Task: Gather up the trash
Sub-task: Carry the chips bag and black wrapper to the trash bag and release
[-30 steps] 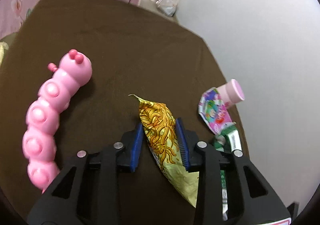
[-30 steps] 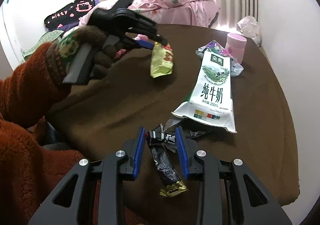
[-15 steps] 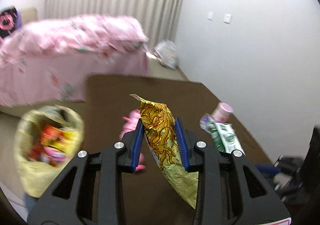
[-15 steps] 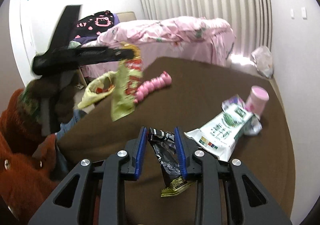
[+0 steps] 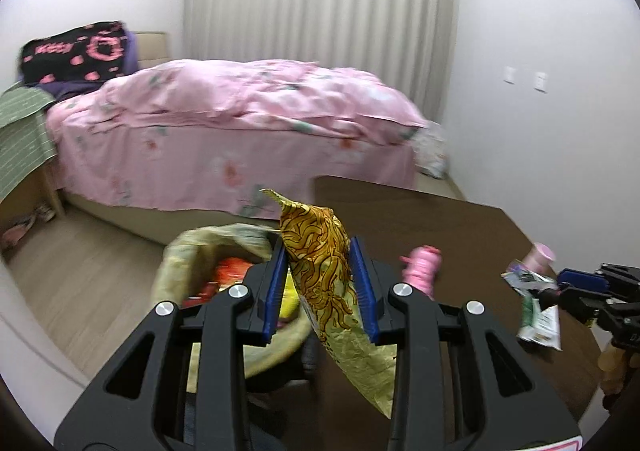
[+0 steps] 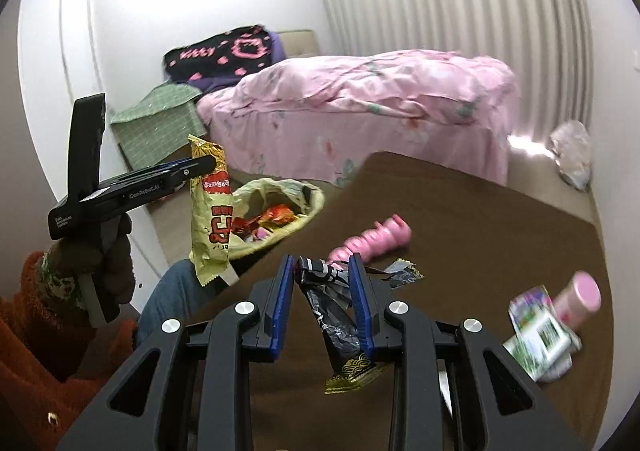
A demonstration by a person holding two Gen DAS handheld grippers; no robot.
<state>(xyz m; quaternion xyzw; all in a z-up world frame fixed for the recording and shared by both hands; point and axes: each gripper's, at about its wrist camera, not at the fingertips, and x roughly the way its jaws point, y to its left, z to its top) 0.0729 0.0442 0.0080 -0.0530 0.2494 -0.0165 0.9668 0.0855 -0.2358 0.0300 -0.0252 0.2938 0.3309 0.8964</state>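
Left wrist view: the left gripper (image 5: pixel 320 283) holds a yellow noodle wrapper (image 5: pixel 328 283) between its blue pads (image 5: pixel 276 283), the jaws closed narrowly on it; the wrapper's pointed end projects ahead of the fingertips and its crumpled tail hangs back toward the camera; ahead of the left jaw and lower sits the yellow trash bag (image 5: pixel 192 251), mouth open, with red and orange packets inside; ahead of the right jaw a pink caterpillar toy (image 5: pixel 422 267) lies on the brown table (image 5: pixel 440 219); far to the right of the jaws the right gripper (image 5: pixel 588 285) appears beside a green-and-white carton (image 5: pixel 540 321).

Right wrist view: the right gripper (image 6: pixel 322 299) has its jaws clamped narrowly on a black wrapper (image 6: pixel 328 307), whose gold-printed end trails back past the pads; left of the jaws and higher, the left gripper (image 6: pixel 200 167) suspends the noodle wrapper (image 6: pixel 212 211) just beside the trash bag (image 6: pixel 308 203); right of the jaws lie the carton (image 6: pixel 540 339) and a pink cup (image 6: pixel 580 297), blurred.
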